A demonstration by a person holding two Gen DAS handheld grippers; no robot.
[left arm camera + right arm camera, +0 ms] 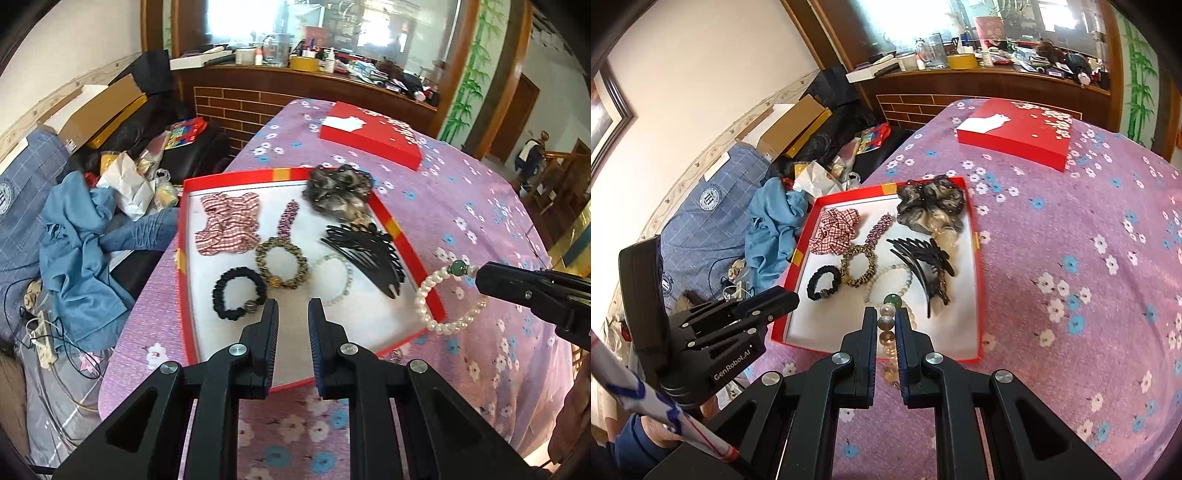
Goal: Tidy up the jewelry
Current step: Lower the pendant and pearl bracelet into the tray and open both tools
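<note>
We see the right gripper (886, 325) pinching a pearl bracelet (447, 299) by the beads next to its green bead (894, 300); the loop hangs over the tray's lower right corner in the left wrist view. The left gripper (293, 306) holds nothing, its fingers close together with a narrow gap, over the tray's near bare patch.

The red tray (183, 258) sits centre frame on the flowered tablecloth (480, 206). Inside we note: a checked scrunchie (229, 225) upper left, a black scrunchie (238, 293) lower left, a leopard hair tie (282, 264) in the middle, a pale bead bracelet (338, 277) beside it, a black hair claw (369, 251) at right, and a grey scrunchie (338, 194) overlapping the far right rim.

Free floor in the tray lies along its near edge. Cloth to the right of the tray is bare. The red lid (373, 133) lies well apart, upper right.
</note>
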